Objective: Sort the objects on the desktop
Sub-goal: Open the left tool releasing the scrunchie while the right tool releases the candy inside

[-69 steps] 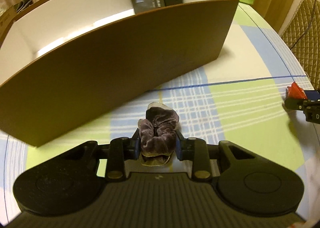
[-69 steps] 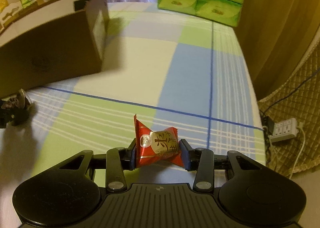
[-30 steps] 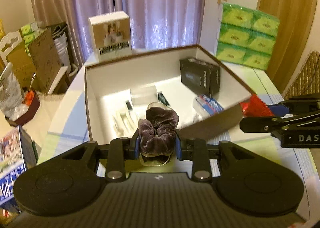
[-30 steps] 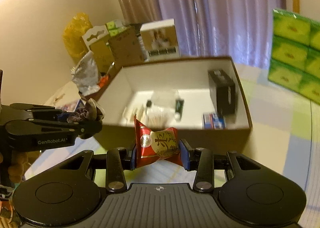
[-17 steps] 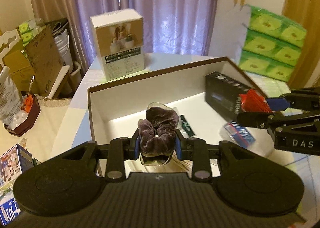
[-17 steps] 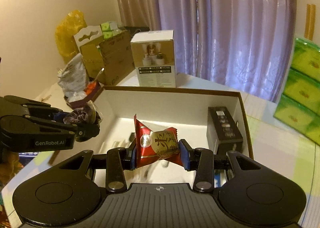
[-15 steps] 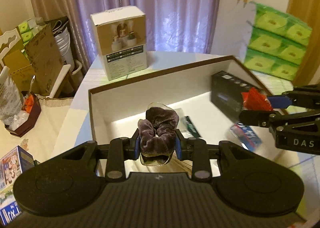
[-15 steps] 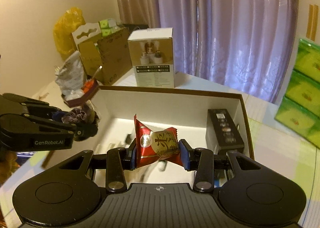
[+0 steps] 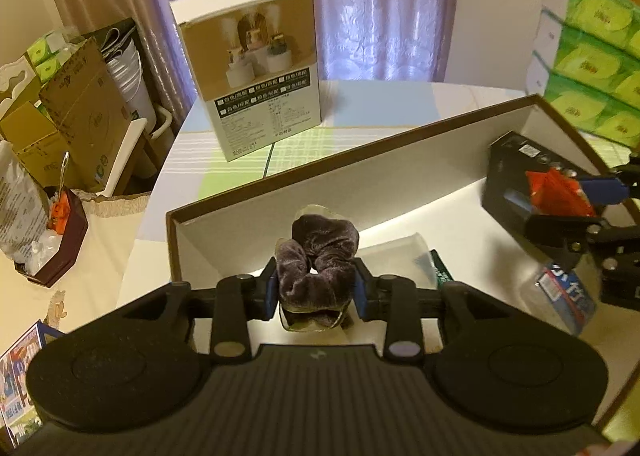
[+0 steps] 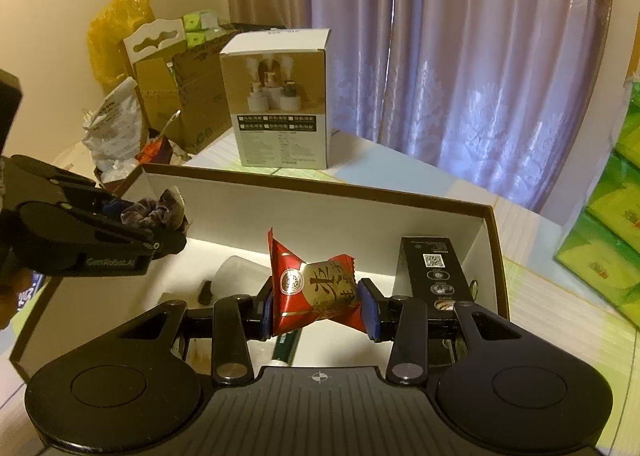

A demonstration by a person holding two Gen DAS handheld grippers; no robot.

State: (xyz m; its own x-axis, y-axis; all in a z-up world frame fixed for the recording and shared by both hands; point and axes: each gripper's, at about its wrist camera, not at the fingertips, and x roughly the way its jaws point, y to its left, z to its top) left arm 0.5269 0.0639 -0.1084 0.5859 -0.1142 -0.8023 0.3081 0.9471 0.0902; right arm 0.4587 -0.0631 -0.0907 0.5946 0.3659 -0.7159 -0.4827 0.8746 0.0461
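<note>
Through my left wrist camera, my left claw (image 9: 316, 288) is clamped on a purple velvet scrunchie (image 9: 320, 260), and it now hangs over the near left corner of the open brown box (image 9: 360, 176). A couple of seconds ago this claw was low at the table with only the box's outer wall ahead; since then it has risen and moved in over the white interior. I judge the carry to be done and the release to be the step left. Below and just beyond the scrunchie lie a clear plastic lid (image 9: 396, 256) and a dark green packet (image 9: 440, 268), so the drop spot is partly taken. My right claw (image 9: 568, 196) reaches in from the right with its red candy in front of a black carton (image 9: 508, 176), and a blue-labelled packet (image 9: 568, 296) lies under it. A white product box (image 9: 248, 76) stands on the table (image 9: 380, 96) behind.

Through my right wrist camera, my right claw (image 10: 316, 296) grips a red and gold wrapped candy (image 10: 312, 284) by its middle. It too has come up from the checked table to hover over the box (image 10: 494, 256) floor. The black carton (image 10: 436, 272) stands just to the right of it, and the green packet (image 10: 286, 344) sits below. My left claw (image 10: 160, 224) holds the scrunchie (image 10: 156, 210) at the left. The two claws are apart, though both crowd one box.
</note>
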